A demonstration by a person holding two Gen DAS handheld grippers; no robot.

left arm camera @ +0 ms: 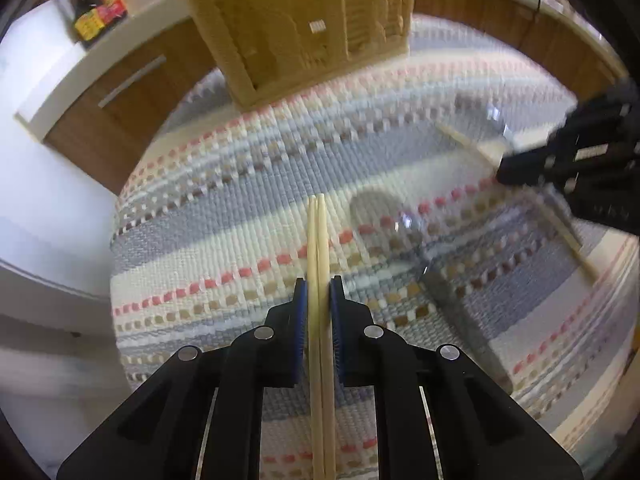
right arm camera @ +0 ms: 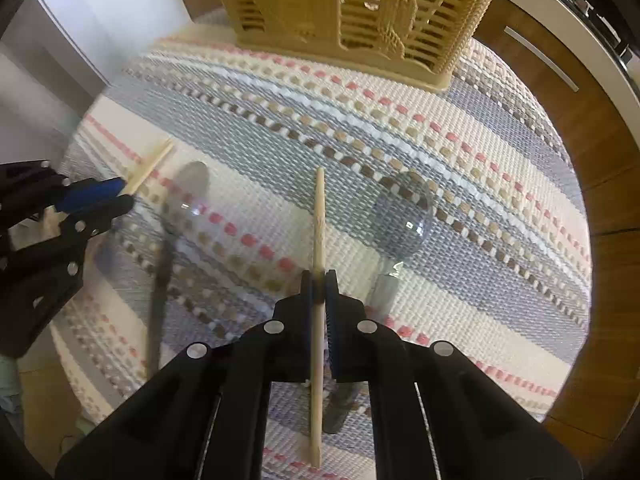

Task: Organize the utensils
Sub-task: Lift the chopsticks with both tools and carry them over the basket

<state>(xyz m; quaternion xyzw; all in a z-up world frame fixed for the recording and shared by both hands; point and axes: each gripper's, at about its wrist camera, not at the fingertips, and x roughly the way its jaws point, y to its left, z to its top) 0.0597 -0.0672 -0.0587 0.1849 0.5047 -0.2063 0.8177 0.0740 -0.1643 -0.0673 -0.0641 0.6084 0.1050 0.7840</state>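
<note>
My left gripper [left arm camera: 319,284] is shut on a pair of pale wooden chopsticks [left arm camera: 318,232] that stick out forward over the striped woven mat [left arm camera: 224,208]. In the right wrist view, my right gripper [right arm camera: 319,276] is shut on another pale chopstick [right arm camera: 319,216], seen edge-on. Each gripper shows in the other's view: the right gripper [left arm camera: 506,170] at the right edge with its chopstick [left arm camera: 576,248], the left gripper [right arm camera: 124,196] at the left edge with its chopsticks [right arm camera: 150,164]. Two shiny spoons lie on the mat, one spoon [right arm camera: 188,196] to the left and the other spoon [right arm camera: 404,216] just right of my right gripper.
A yellow slatted utensil basket [right arm camera: 360,12] stands at the far edge of the mat [right arm camera: 500,184], and it appears blurred as the basket [left arm camera: 304,28] in the left wrist view. Wooden cabinet fronts [left arm camera: 132,92] with a white countertop and a dark sauce bottle [left arm camera: 96,4] lie beyond.
</note>
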